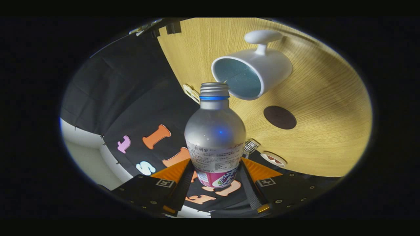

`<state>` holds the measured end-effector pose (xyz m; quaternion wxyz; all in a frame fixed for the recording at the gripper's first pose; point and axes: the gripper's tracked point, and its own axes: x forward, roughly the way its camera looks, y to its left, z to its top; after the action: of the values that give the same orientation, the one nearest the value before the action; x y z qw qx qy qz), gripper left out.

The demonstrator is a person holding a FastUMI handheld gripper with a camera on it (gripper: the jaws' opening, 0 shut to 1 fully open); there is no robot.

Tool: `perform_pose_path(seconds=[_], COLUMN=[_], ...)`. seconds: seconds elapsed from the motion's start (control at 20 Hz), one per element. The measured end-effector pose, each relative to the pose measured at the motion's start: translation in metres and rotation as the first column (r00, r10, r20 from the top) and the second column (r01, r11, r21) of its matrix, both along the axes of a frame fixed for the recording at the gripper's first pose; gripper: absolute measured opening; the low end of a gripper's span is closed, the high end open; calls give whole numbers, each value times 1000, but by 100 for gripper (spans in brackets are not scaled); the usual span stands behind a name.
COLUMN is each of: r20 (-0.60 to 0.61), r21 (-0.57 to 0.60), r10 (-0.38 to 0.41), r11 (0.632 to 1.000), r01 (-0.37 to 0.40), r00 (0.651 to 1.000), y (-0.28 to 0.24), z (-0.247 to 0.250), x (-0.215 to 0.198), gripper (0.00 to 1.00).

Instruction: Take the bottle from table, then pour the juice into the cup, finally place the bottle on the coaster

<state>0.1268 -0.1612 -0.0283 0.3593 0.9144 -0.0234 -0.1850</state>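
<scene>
Gripper point(215, 175) clamping the bottle point(215, 137) low on its labelled body, both fingers point(182, 183) pressing against opposite sides. Holding the bottle lifted clear of the surface point(328, 131) and tipped hard over, so that the whole scene is lying rotated in the gripper view. Showing no cap on the threaded neck, with the open mouth point(215, 87) pointing toward the cup point(252, 73) just beyond it. Overlapping the near rim of the cup in the gripper view, though whether actually above the opening or only near it is not sure. No juice seen running from the mouth, and the inside of the cup looking bare, so the pour seemingly not yet flowing or only beginning.

Beyond the fingers, cup standing on the wooden surface, handle turned away from the bottle. Coaster point(280, 117), a dark round disc, lying bare on the surface beside the cup, apart from it, closer to the near edge.

Judging progress: taking the bottle done; pouring being in hand; setting the bottle on the coaster still left.
</scene>
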Motion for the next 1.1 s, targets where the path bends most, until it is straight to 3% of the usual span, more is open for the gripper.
perform_pose_path(seconds=[0.85,1.1], r20=[44,5], r21=[15,-55], r10=[-32,10], r11=[999,998], r01=[32,-10], r00=[998,1000], y=[-4,3], z=[12,6], x=[11,12], gripper=[76,76])
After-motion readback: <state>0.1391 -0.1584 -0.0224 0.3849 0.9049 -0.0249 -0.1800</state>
